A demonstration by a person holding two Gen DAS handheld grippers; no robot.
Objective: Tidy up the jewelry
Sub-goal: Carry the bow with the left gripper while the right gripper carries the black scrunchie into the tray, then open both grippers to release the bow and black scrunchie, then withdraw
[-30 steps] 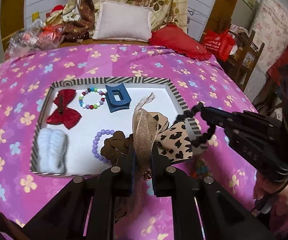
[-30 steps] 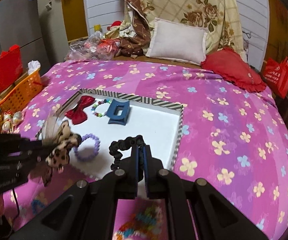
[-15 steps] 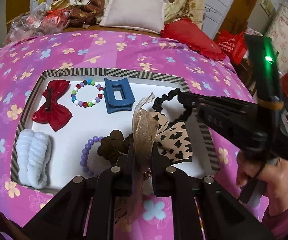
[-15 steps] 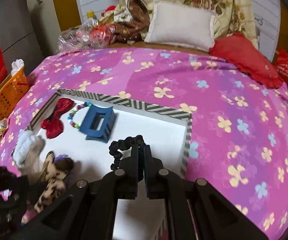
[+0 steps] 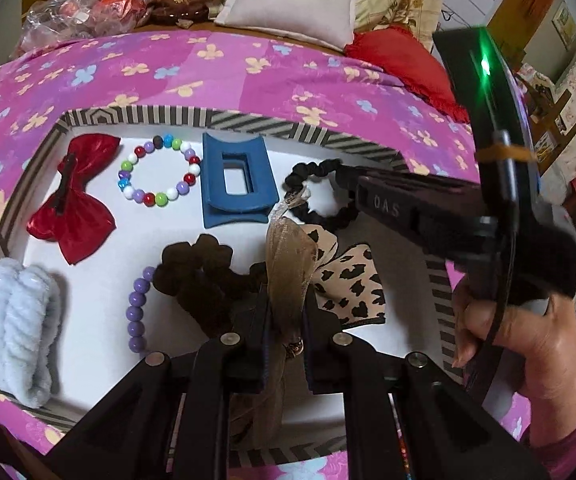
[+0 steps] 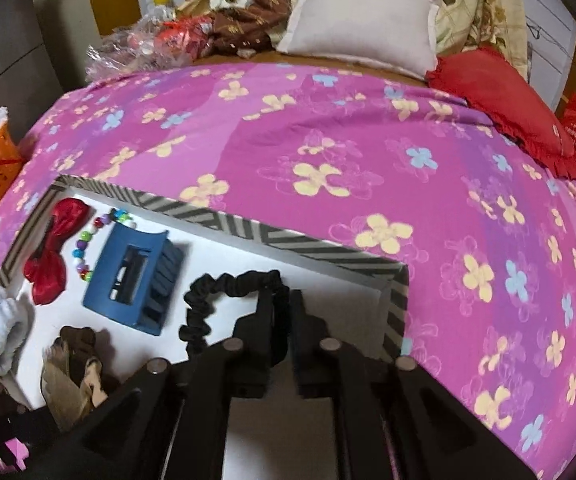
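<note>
Left gripper (image 5: 286, 320) jaws clamp leopard bow (image 5: 343, 280); right gripper (image 6: 288, 320) jaws pinch black scrunchie (image 6: 224, 284) over tray (image 6: 307, 246)

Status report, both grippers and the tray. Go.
Left gripper shut on leopard bow, over tray. Right gripper shut on black scrunchie, beside blue hair claw. Brown scrunchie crowds the bow.

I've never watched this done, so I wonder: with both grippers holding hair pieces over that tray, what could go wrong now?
The left gripper pinches only the ribbon of the leopard bow, so it might slip free. The bow also hangs against the brown scrunchie and could drag it. The right gripper holds the black scrunchie beside the blue clip, which it may nudge.
</note>
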